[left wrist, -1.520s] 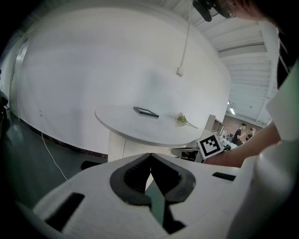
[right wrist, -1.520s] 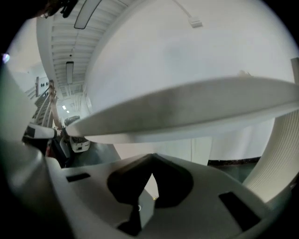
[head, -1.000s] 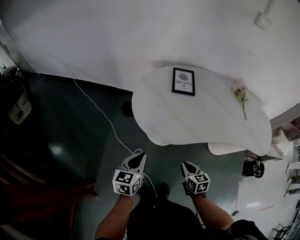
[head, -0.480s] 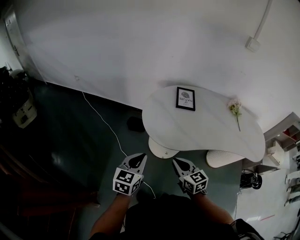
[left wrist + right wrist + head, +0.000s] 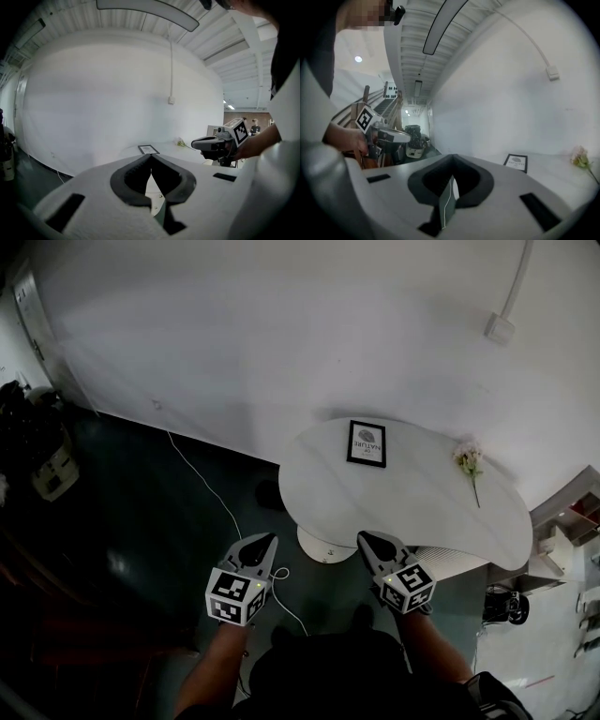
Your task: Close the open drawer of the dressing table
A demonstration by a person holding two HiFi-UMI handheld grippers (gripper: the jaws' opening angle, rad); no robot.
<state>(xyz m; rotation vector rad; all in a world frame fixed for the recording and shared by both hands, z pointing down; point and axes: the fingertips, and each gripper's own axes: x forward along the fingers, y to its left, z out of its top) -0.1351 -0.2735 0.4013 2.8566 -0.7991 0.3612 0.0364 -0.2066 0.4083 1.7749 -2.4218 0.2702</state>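
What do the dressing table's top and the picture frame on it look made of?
Dressing table top: smooth white with faint streaks, so possibly stone or marble-look laminate, satin finish. Picture frame: thin black border, probably painted wood or plastic; too small to tell which.

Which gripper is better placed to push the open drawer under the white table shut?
Probably the left gripper. Its shut jaws point toward the white drawer, seen just beyond them. The right gripper, jaws also shut, looks at dark floor instead.
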